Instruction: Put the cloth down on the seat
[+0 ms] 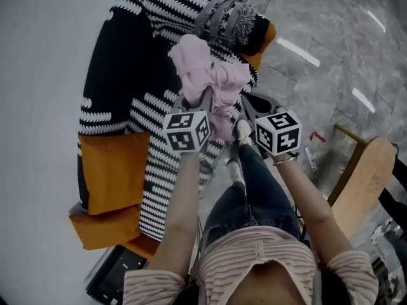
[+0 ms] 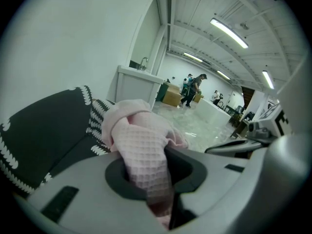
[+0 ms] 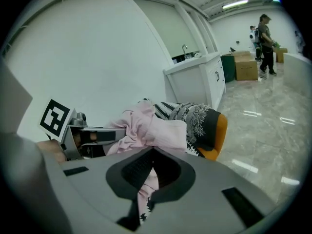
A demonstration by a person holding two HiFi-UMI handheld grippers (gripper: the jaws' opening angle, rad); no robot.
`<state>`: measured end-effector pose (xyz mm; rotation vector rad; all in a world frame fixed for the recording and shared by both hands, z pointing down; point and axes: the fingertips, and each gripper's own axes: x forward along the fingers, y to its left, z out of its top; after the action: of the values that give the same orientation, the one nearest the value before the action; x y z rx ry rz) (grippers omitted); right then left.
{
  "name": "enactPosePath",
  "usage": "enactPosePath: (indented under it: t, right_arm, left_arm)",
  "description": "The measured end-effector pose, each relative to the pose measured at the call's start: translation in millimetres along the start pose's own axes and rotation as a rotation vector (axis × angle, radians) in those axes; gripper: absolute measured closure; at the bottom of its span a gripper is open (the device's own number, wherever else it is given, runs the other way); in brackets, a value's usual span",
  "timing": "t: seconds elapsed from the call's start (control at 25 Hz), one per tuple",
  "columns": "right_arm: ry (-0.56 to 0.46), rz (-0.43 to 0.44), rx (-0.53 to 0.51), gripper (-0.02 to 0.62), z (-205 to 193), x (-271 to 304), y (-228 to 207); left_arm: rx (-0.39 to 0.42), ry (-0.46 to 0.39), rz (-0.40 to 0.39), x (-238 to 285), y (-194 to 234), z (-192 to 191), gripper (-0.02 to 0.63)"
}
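Gripping the pink waffle-weave cloth (image 1: 213,75) from both sides: L gripper (image 1: 205,101) has its jaws part-way closed and pinched on a thick bunched fold. R gripper (image 3: 148,172) has its jaws nearly together on a thin strand that hangs down through the gap. Most of the cloth is bunched up between and beyond the two grippers, held over the seat (image 1: 114,170). That's an orange-cushioned armchair w/ a b/w patterned throw (image 1: 152,107) draped across it. Can't tell whether the cloth touches the throw. The grey fringe (image 1: 226,21) of the throw lies at the far end by an orange cushion edge. Only print in sight: b/w square markers on each gripper's cube, block patterns, no letters. Person's jeans leg (image 1: 254,189) and shoe (image 1: 243,132) show below the grippers. Wooden chair (image 1: 365,170) stands at right on the marble floor (image 1: 318,18).
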<state>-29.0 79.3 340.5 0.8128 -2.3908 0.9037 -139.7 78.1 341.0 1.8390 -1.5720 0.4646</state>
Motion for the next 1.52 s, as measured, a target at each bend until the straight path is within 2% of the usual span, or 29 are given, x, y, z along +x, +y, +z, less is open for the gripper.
enactPosePath:
  t: [0.4, 1.0, 1.28, 1.52]
  right_arm:
    - [0.056, -0.02, 0.038, 0.588, -19.0, 29.2, -45.8]
    - [0.151, -0.06, 0.071, 0.588, -61.2, 75.9, -85.2]
    - [0.159, -0.064, 0.097, 0.588, -65.9, 95.7, -99.9]
    - [0.183, -0.081, 0.093, 0.588, -79.8, 113.4, -112.1]
  left_arm:
    - [0.042, 0.071, -0.024, 62.2, -17.4, -9.8, 0.509]
    - [0.036, 0.166, -0.056, 129.1, -8.0, -41.9, 0.509]
    - [0.096, 0.225, -0.071, 162.0, -10.7, -53.8, 0.509]
    - [0.094, 0.252, -0.065, 186.4, -2.0, -69.3, 0.509]
